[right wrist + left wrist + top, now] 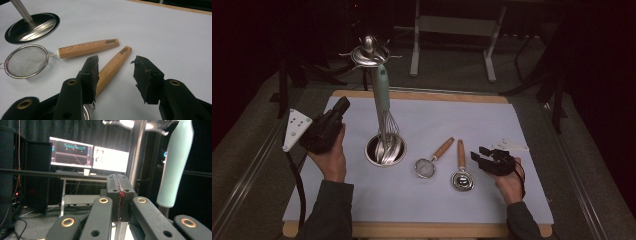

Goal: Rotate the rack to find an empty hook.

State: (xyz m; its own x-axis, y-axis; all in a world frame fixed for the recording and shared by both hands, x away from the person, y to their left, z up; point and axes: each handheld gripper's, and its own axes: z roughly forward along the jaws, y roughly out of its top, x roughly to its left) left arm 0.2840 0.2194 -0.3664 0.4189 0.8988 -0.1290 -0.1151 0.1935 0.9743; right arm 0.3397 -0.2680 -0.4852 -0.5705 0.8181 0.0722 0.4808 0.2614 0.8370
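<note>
A steel utensil stand [385, 150] rises from a round base near the mat's middle. From its top ring hangs a whisk with a mint-green handle [382, 92]. My left gripper [343, 106] is held up left of the stand, jaws shut with nothing between them; in the left gripper view its tips [118, 182] point at the pole [136, 150], with the whisk handle [176, 165] to the right. A small mesh strainer [427, 167] and a wooden-handled spoon [460, 172] lie flat. My right gripper [477, 155] stands open just right of the spoon, whose handle [112, 67] lies beyond the jaws [116, 72].
A pale mat [492, 120] covers a wooden board on the table. The strainer [25, 61] and the stand base [32, 27] lie left of the right gripper. Monitors [90, 156] and a desk stand far behind the table. A metal frame [452, 30] stands beyond the far edge.
</note>
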